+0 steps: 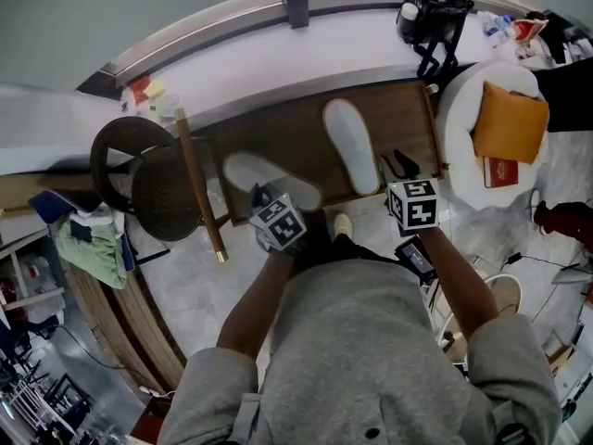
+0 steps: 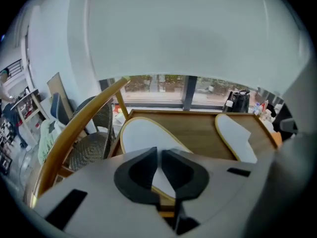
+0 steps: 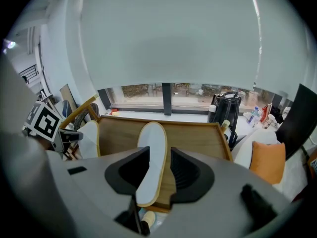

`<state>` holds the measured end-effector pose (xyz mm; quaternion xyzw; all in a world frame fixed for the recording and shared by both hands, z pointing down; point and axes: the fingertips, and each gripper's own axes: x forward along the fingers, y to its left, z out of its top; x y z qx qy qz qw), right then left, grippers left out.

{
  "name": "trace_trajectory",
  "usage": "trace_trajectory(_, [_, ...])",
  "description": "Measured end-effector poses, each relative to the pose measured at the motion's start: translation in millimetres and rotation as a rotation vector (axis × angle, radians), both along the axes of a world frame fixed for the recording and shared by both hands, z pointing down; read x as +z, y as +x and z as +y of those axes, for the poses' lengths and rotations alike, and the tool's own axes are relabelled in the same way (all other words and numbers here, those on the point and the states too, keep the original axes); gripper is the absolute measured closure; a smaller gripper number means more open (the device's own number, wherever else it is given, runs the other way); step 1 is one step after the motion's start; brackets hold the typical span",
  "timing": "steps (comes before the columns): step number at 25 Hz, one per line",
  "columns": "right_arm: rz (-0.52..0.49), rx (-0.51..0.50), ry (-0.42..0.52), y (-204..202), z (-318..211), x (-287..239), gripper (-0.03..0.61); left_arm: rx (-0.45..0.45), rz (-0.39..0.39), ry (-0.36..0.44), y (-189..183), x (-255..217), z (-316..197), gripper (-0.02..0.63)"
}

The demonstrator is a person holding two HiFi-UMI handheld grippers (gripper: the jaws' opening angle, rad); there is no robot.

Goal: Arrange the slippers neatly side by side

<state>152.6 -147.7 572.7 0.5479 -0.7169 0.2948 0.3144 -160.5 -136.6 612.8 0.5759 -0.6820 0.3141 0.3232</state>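
Two white slippers lie soles up on a brown wooden table (image 1: 278, 137). The left slipper (image 1: 269, 179) (image 2: 143, 135) lies slanted at the table's front left. My left gripper (image 1: 260, 196) (image 2: 159, 158) is shut on its heel edge, with a white sliver pinched between the pads. The right slipper (image 1: 352, 145) (image 3: 152, 157) points away from me near the table's middle. My right gripper (image 1: 400, 165) (image 3: 160, 168) is open at that slipper's heel end. The heel shows in the gap between the jaws, and no pad presses it.
A wicker chair (image 1: 157, 184) with a wooden arm (image 1: 199, 188) stands against the table's left edge. A white round seat with an orange cushion (image 1: 510, 123) is at the right. A black appliance (image 1: 434, 17) sits on the window sill behind. A green cloth (image 1: 93, 244) lies lower left.
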Motion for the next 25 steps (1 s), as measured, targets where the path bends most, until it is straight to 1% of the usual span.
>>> trace_trajectory(4, [0.0, 0.011, 0.002, 5.1, 4.4, 0.1, 0.439, 0.214, -0.042, -0.007, 23.9, 0.1, -10.7, 0.575])
trace_trajectory(8, [0.007, 0.031, 0.002, 15.9, 10.3, -1.1, 0.439, 0.447, -0.118, 0.002, 55.5, 2.6, -23.0, 0.575])
trace_trajectory(10, [0.011, 0.049, 0.001, 22.1, 13.3, -1.9, 0.439, 0.535, -0.14, 0.006, 69.7, 5.4, -30.0, 0.575])
trace_trajectory(12, [0.011, 0.066, -0.005, 26.6, 18.0, -0.8, 0.439, 0.597, -0.151, 0.009, 80.5, 8.3, -35.3, 0.575])
trace_trajectory(16, [0.016, 0.096, -0.022, 39.0, 30.4, 2.9, 0.439, 0.684, -0.141, 0.016, 104.2, 15.2, -38.7, 0.575])
trace_trajectory(18, [0.021, 0.112, -0.028, 45.4, 34.6, 4.1, 0.439, 0.748, -0.157, 0.012, 115.4, 20.3, -38.9, 0.575])
trace_trajectory(22, [0.029, 0.133, -0.042, 53.9, 41.2, 5.4, 0.439, 0.876, -0.172, -0.039, 129.7, 36.0, -36.3, 0.575])
trace_trajectory(23, [0.03, 0.135, -0.045, 55.3, 43.0, 5.8, 0.439, 0.891, -0.173, -0.05, 130.8, 39.0, -37.1, 0.575])
trace_trajectory(25, [0.035, 0.14, -0.05, 57.8, 45.6, 7.1, 0.439, 0.879, -0.169, -0.055, 130.5, 41.4, -43.0, 0.575])
